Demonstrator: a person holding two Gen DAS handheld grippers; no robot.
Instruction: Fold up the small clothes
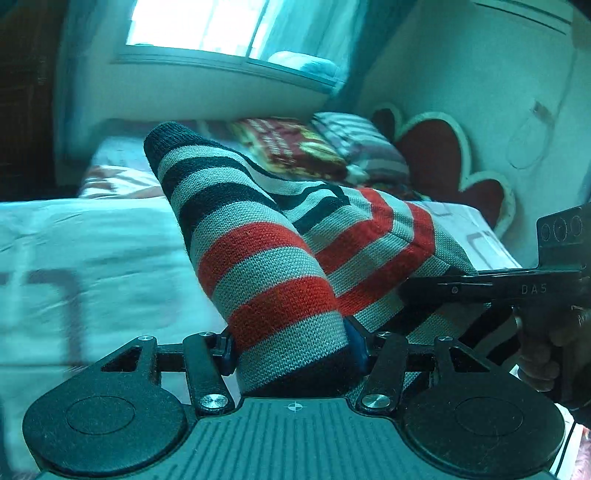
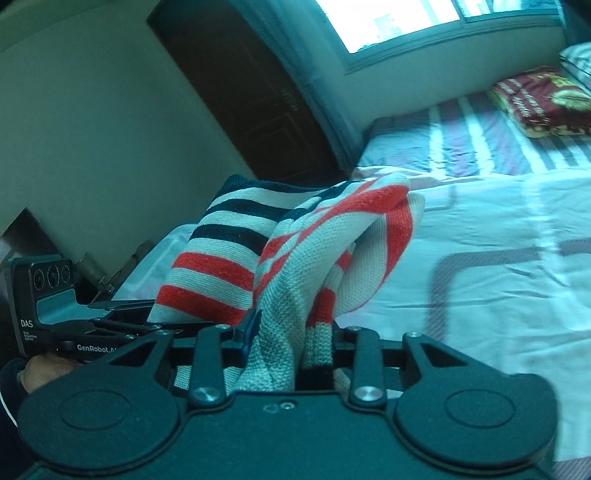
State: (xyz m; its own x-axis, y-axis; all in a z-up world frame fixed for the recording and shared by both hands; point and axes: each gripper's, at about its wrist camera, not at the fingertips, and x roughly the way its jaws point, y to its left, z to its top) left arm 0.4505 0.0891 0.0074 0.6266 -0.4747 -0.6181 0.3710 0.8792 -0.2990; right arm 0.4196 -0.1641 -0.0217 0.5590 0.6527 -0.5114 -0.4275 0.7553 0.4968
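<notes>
Around me is a bed (image 1: 92,258) with a pale patterned sheet, a dark red pillow (image 2: 535,99) near the window (image 1: 195,26), and a heart-shaped cushion (image 1: 443,158) by the wall — nothing stands between my fingers and the cloth. The striped knit garment (image 1: 258,258) hangs above the bed, clamped in my left gripper (image 1: 291,350) and bunched in my right gripper (image 2: 291,343) — both closed on it. One sleeve-like tube runs up and away from my left fingers.

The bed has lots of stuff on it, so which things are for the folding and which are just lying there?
For the folding:
striped knit
left hand-held gripper
right hand-held gripper

Just lying there:
heart cushion
red patterned pillow
striped pillow
bedsheet
</notes>
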